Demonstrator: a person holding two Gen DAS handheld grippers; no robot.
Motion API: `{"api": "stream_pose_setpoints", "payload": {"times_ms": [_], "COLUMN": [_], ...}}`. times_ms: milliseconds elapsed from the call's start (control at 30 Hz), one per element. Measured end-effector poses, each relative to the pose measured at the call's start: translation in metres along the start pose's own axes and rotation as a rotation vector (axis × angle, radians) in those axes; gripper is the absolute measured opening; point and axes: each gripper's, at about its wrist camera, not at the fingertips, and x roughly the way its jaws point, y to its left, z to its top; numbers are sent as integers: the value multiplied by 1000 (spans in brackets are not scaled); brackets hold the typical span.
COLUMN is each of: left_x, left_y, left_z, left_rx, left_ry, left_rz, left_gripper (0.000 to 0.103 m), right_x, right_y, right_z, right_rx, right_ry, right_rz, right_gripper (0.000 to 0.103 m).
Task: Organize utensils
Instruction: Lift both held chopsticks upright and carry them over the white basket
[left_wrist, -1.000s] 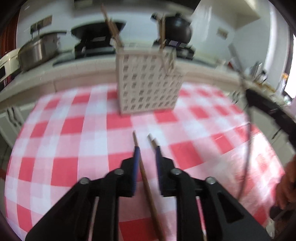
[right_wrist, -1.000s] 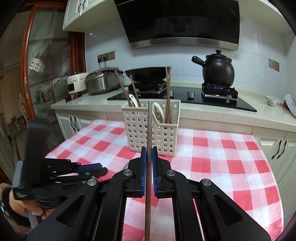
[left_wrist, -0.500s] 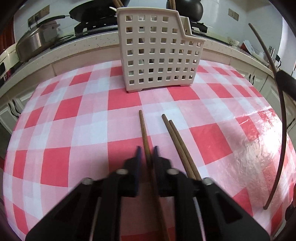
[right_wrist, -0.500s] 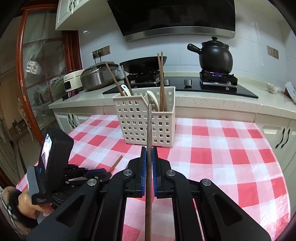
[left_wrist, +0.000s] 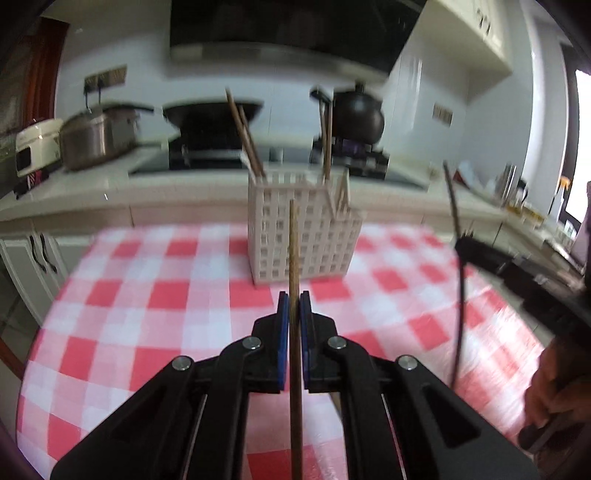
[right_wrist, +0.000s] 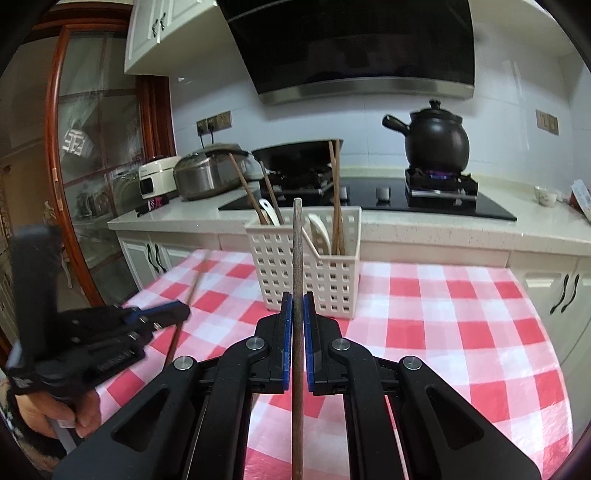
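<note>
Wooden chopstick clamped upright between left gripper pads.

Utensil basket stood on the table, toward its far edge, with the kitchen counter directly behind. Chopsticks stood upright in the basket's left and right compartments; spoons leaned in between. On the counter behind the basket sat the stove: wok on its left burner, clay pot on its right. Left of the stove sat a metal pot, and a rice cooker further left. Range hood hung above the stove. Left hand-held gripper and right hand-held gripper were before the basket, above the table, each with one chopstick clamped between its jaws.
</note>
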Motion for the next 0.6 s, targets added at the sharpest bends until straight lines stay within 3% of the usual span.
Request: {"api": "stream_pose_setpoints", "payload": {"times_ms": [300,600], "left_x": [-47,-56], "left_y": [-7,-14], "left_z": [17,17], "left_rx": [23,48], "left_ry": [-145,-209], "left_rz": [-14,-18], "left_gripper": [6,6], "right_x": [-17,-21], "right_y": [19,22], "right_z": [13,16], "right_rx": [-44,-49], "right_ry": [-41,-52], "right_rz": [1,-7], "right_gripper": [6,6]}}
